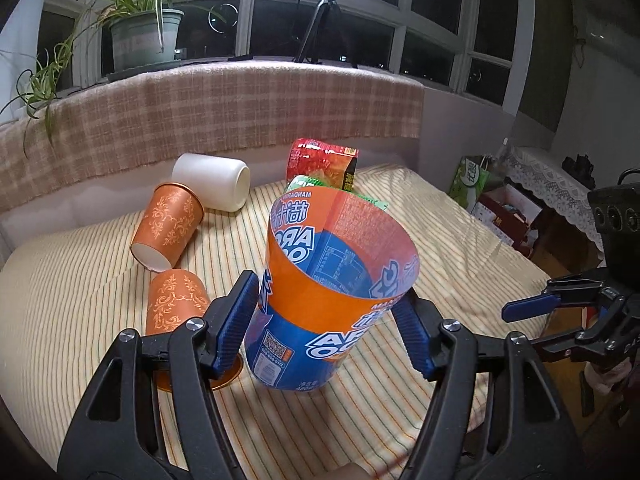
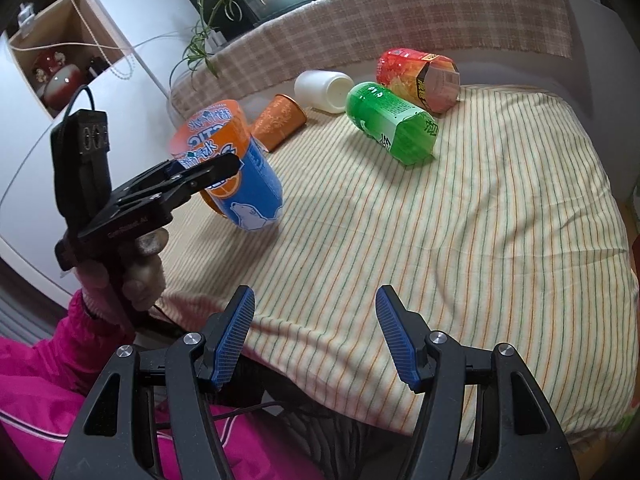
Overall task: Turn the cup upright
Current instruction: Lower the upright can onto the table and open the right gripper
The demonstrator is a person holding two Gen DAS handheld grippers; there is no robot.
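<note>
My left gripper (image 1: 324,320) is shut on an orange and blue cup (image 1: 320,292), holding it tilted with its open mouth up and its base near the striped cloth. The same cup (image 2: 236,176) shows in the right wrist view, gripped by the left gripper (image 2: 200,172). My right gripper (image 2: 316,332) is open and empty over the near edge of the cloth; it also shows at the right of the left wrist view (image 1: 532,308).
Two orange patterned cups (image 1: 170,232) (image 1: 176,304), a white cup (image 1: 212,182), a green cup (image 2: 390,122) and a red cup (image 2: 418,78) lie on their sides on the striped cloth (image 2: 440,240). A plaid-covered ledge (image 1: 240,108) with a potted plant (image 1: 144,36) runs behind.
</note>
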